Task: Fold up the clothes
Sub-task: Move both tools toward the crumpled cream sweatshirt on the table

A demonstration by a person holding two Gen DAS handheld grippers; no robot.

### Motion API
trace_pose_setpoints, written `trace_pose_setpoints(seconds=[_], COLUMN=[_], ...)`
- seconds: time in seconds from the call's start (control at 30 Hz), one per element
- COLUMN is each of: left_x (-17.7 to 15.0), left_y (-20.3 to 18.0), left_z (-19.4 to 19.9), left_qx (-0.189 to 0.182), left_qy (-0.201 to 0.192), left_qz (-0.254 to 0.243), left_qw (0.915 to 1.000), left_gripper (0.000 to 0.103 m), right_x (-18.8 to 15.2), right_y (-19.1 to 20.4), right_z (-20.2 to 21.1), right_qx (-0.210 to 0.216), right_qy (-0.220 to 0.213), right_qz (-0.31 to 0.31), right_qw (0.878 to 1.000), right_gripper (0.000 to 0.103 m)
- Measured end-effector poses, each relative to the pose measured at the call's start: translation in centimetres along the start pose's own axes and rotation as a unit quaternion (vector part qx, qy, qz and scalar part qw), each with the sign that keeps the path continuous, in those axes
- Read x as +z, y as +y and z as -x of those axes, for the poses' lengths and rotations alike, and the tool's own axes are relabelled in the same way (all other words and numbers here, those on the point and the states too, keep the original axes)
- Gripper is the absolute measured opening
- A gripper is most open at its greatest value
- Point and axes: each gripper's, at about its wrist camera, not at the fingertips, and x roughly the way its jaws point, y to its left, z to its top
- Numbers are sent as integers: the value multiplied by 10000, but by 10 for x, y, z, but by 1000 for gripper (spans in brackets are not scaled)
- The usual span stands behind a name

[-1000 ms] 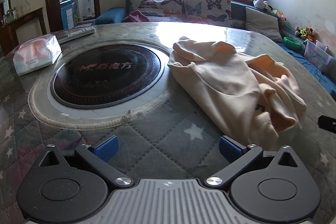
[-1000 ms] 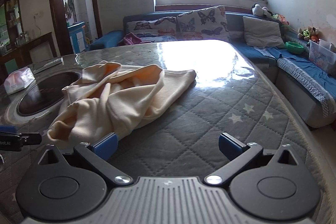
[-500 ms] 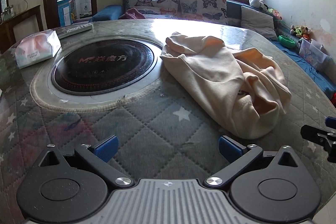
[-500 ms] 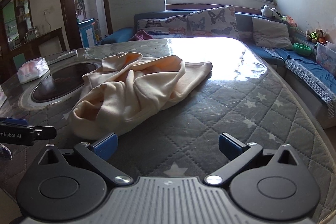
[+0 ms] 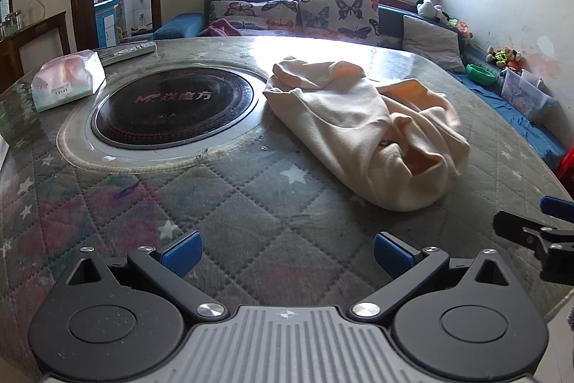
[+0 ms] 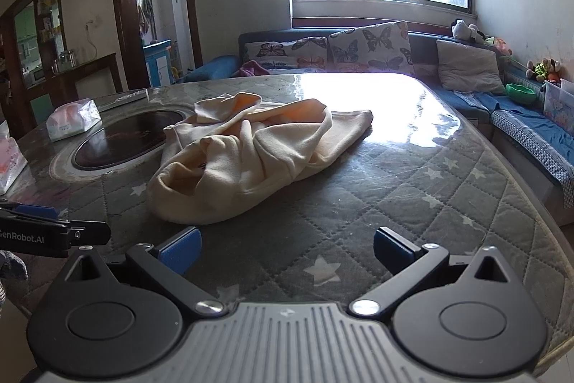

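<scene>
Cream fabric, one garment [image 5: 362, 128], lies crumpled in a loose heap on the quilted table cover [image 5: 251, 203], just beside the right edge of the round black cooktop [image 5: 172, 108] set into the table. Left wrist view: the left gripper [image 5: 285, 252] hangs over the near part of the cover, jaws spread wide with nothing between them, well short of the garment. A tissue pack [image 5: 66, 81] sits at the far left of the table, a remote control [image 5: 127, 51] behind it. The right gripper [image 5: 531, 228] shows at the right edge of this view, near the table rim; its jaw state cannot be judged from here. A sofa with butterfly cushions [image 5: 297, 15] stands beyond the table under a bright window.

Right wrist view: the garment [image 6: 251, 160] lies ahead and left of centre, its near bunched end toward the camera, its far end stretched toward the glare on the table. The right gripper [image 6: 285, 250] is released, jaws wide apart and empty, above the star-patterned cover [image 6: 412, 203], apart from the cloth. The left gripper [image 6: 53, 232] enters from the left edge, near the garment's near end, not touching it. The cooktop [image 6: 122, 139] and tissue pack [image 6: 73, 119] lie to the left.
</scene>
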Motion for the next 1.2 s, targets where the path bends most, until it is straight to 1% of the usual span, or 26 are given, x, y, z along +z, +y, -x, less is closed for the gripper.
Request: trace_pose_setpoints(seconds=[0.3, 0.53, 0.93, 1.2], left_x=[-10, -15, -18, -18], left_y=[-4, -6, -11, -13], left_z=[10, 15, 25, 27], left_qx=[-43, -8, 5, -49], left_qy=[-50, -51, -134, -153], left_qz=[-39, -72, -181, -231], left_qw=[10000, 10000, 9997, 9996], left_gripper=[103, 103, 103, 103], right_x=[-8, -13, -12, -11], right_y=[9, 11, 16, 17], right_z=[13, 15, 21, 25], right_qx=[51, 124, 187, 161], right_qy=[-73, -76, -172, -212], right_qz=[65, 55, 95, 110], right_qw=[9999, 9999, 9996, 9996], right_gripper=[103, 103, 103, 103])
